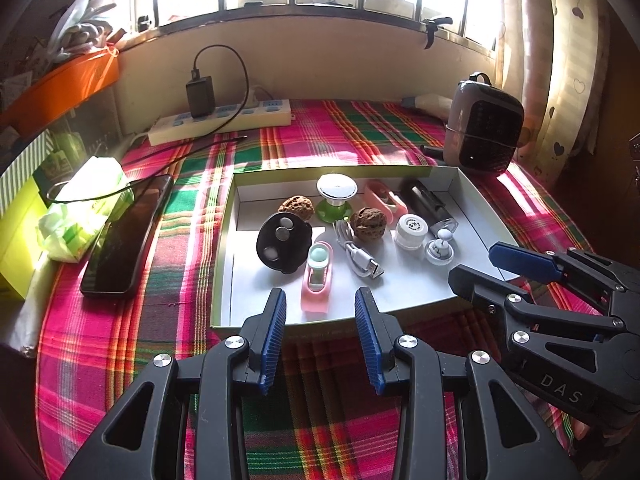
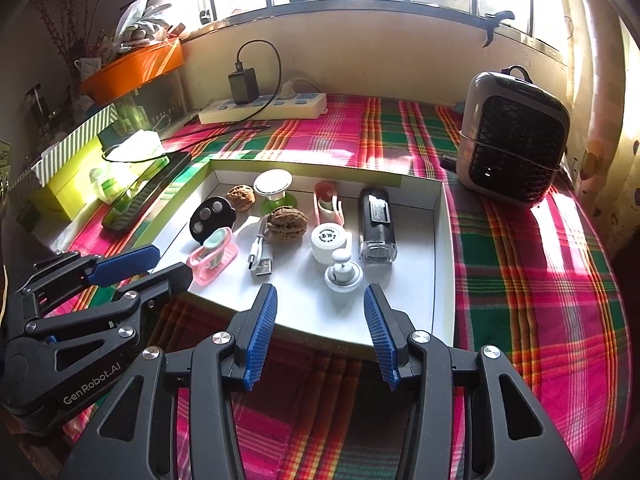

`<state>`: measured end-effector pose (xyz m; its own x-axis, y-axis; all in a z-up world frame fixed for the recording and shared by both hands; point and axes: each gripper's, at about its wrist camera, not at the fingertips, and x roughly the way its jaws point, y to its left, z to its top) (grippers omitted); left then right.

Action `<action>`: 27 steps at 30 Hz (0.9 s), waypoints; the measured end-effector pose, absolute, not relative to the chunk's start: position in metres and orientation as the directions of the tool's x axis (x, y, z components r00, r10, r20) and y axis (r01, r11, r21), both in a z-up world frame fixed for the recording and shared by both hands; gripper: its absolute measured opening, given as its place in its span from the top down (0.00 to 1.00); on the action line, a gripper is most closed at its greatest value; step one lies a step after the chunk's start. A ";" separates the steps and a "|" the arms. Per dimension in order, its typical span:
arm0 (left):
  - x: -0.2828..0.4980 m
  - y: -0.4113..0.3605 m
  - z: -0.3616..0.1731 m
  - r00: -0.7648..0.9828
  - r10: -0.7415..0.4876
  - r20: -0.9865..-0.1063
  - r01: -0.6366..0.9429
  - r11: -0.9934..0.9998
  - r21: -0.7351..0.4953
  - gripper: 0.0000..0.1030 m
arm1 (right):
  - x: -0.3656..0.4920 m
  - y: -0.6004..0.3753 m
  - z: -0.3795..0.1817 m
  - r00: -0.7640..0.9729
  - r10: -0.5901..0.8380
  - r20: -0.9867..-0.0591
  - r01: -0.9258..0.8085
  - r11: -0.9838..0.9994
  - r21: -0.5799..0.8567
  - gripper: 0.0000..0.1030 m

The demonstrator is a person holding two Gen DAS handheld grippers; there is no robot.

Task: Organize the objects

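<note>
Your left claw (image 1: pixel 320 300) stands open with nothing between its blue pads, poised above the near rim of the white tray (image 1: pixel 404 292). Your right claw (image 2: pixel 320 300) is likewise parted and empty, over the same near rim, towards the tray's right side.

The tray sits on the plaid-covered worktop (image 1: pixel 160 320), roughly central. Inside it:
- a black round holder (image 1: pixel 283 242) towards the left wall, propped on edge;
- a pink clip (image 1: pixel 317 280) just beside it, nearest the near rim;
- a white USB cable (image 1: pixel 360 258) at centre;
- two walnuts (image 1: pixel 368 225), one behind the holder, one mid-tray;
- a green-based mirror stand (image 1: pixel 336 196) towards the far wall;
- a second pink item (image 1: pixel 386 200) near the far wall;
- a white cap (image 1: pixel 410 231) and a small white knob piece (image 1: pixel 439 248) right of centre;
- a black cylindrical device (image 1: pixel 428 204) near the right wall.

Off the tray: a phone (image 1: pixel 124 236) near the worktop's left edge, a power strip (image 1: pixel 224 120) along the far edge, a small heater (image 1: pixel 486 128) at the far right corner.
</note>
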<state>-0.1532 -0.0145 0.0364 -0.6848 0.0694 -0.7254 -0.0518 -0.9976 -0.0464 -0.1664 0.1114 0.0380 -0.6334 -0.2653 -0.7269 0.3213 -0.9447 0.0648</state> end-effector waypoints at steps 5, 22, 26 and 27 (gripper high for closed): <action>-0.139 -0.014 0.039 -0.698 0.058 -0.713 -0.035 -0.998 -0.047 0.67 | -0.152 0.115 0.043 -0.647 -0.263 -0.716 0.307 -0.949 0.070 0.55; -0.098 0.001 0.013 -0.664 0.025 -0.748 -0.006 -1.000 -0.027 0.67 | -0.115 0.123 0.016 -0.611 -0.207 -0.764 0.258 -0.965 0.055 0.55; -0.094 0.005 0.004 -0.644 0.027 -0.764 -0.004 -0.999 -0.032 0.67 | -0.110 0.126 0.009 -0.599 -0.189 -0.778 0.246 -0.968 0.046 0.55; -0.093 0.005 0.003 -0.643 0.025 -0.765 0.000 -0.999 -0.033 0.67 | -0.108 0.126 0.007 -0.596 -0.186 -0.781 0.243 -0.969 0.045 0.54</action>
